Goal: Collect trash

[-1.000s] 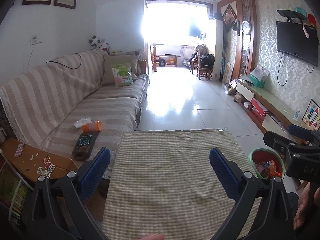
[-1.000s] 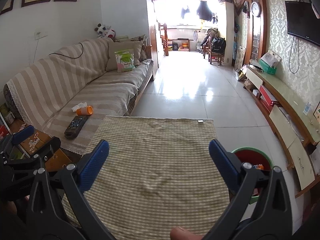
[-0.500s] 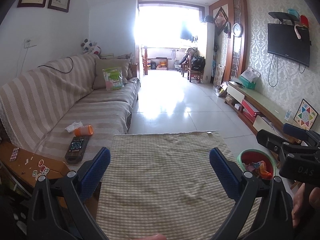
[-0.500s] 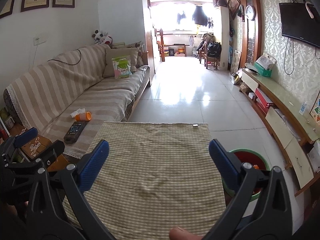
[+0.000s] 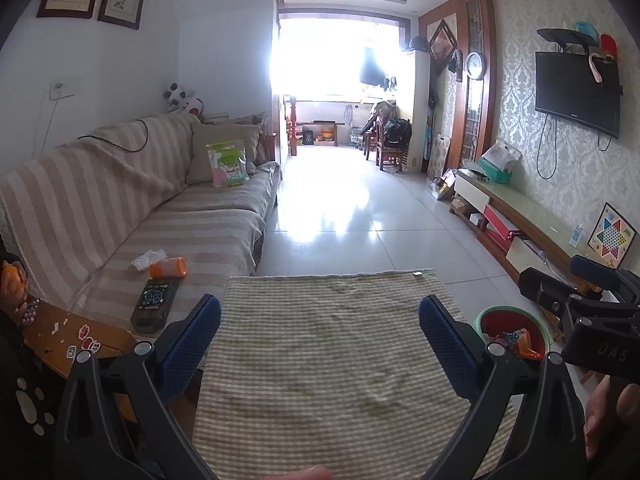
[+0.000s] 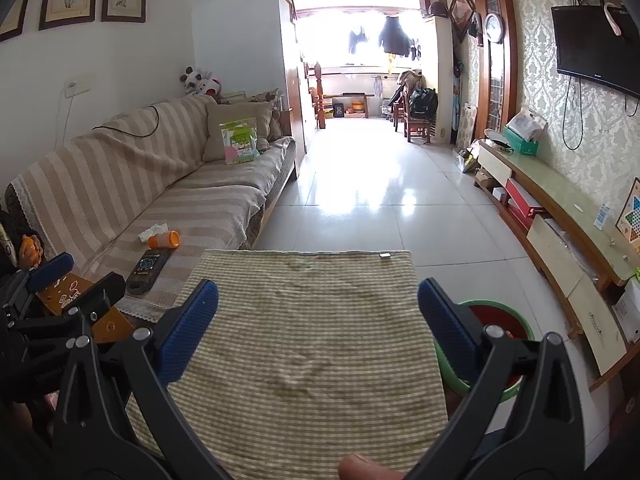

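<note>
Far left on the striped sofa (image 5: 160, 216): crumpled tissue (image 5: 148, 258) touching an orange cup (image 5: 168, 268) on its side, black remote (image 5: 154, 304) just in front. Centre, above the checked tablecloth (image 5: 332, 344): left gripper (image 5: 320, 332) and right gripper (image 6: 318, 320), both spread wide, empty. Right, on the floor beside the table: green-rimmed red bin (image 5: 510, 330) holding wrappers.

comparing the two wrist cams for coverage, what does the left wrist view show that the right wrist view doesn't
Only the left wrist view: colourful wrappers inside the red green-rimmed plastic bin, and the right hand-held gripper.
Only the right wrist view: the left hand-held gripper.
Both: the orange plastic cup, crumpled white tissue and checked green tablecloth.
</note>
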The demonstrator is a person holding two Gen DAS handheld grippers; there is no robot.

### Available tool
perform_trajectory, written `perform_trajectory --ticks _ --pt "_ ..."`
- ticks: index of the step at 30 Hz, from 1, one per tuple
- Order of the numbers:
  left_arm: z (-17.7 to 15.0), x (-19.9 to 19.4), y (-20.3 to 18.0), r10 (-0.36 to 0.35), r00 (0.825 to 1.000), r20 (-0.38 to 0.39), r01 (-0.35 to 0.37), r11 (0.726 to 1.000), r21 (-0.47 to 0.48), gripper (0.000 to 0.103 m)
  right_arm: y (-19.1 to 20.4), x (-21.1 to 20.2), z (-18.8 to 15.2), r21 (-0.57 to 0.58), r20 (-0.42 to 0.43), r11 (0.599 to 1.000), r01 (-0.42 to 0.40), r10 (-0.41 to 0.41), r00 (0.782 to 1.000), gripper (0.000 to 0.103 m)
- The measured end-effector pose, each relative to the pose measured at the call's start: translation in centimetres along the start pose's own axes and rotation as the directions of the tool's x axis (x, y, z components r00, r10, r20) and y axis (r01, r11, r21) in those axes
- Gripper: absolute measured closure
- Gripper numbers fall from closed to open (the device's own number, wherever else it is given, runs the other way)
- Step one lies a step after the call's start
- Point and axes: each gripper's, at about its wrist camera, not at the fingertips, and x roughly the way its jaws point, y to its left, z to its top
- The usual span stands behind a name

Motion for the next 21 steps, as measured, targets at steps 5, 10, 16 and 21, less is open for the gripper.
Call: perform_trajectory --ticks 5,10,16,21 --pt "0.2 -0.2 0.1 0.000 1.000 0.005 0.000 1.000 -0.006 0.008 -0.1 -0.1 -0.1 0.003 0.001 1.000 0.004 -0.004 1.000 0.005" --pt "0.4 -0.4 0.0 -0.006 1.000 0.006 0.006 1.000 -0.012 0.008 -0.1 -0.3 -0.1 0.003 0.006 1.000 0.008 -0.008 1.000 0.005" --pt "0.6 -1.6 -0.2 0.044 0.997 0.065 -0.044 0.999 -0.005 0.008 -0.2 -0.3 -0.2 0.005 0.005 1.000 0.018 -0.018 1.000 0.005" --pt "0.7 -1.4 -0.3 0.026 0.999 0.039 -0.026 1.000 -0.012 0.008 -0.2 -0.4 -0.2 0.008 0.006 1.000 0.023 -0.023 1.000 0.005"
